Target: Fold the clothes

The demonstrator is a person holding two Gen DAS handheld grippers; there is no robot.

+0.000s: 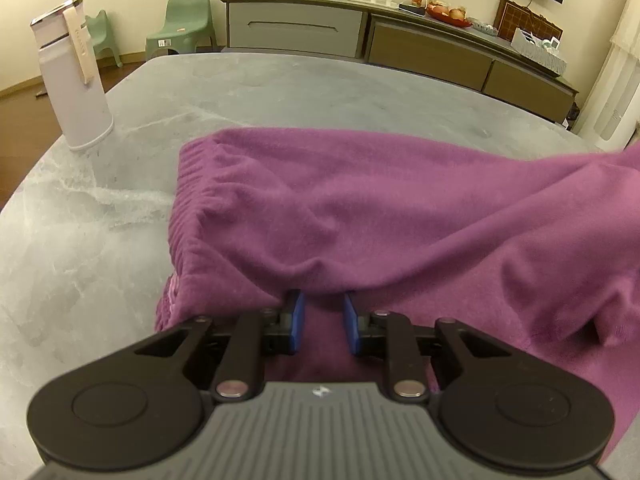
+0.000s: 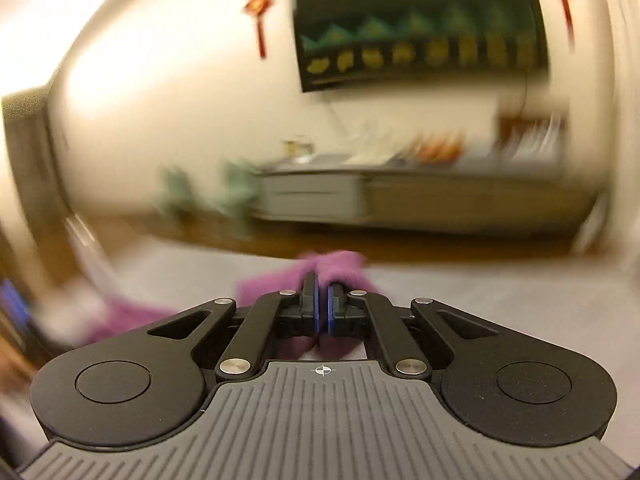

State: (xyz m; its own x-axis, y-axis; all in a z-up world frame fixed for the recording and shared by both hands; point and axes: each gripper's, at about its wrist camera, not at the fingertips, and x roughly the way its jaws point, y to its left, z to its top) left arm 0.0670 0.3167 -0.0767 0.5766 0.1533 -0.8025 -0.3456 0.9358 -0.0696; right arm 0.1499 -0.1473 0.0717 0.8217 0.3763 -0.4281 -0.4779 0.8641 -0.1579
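A soft purple fleece garment lies mid-fold on the grey marbled surface. The right hand-held gripper is clamped on a bunched edge; the left hand-held gripper sits narrowly parted under a fold, its grip unclear. Next, I judge, that edge needs carrying across and laying flat.

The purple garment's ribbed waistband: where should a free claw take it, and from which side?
Take the ribbed waistband of the purple garment at its far corner, coming in low from the bare table on the left. That gathered edge lies exposed and slightly raised, so a claw could probably slide under it. The white jug stands close by.
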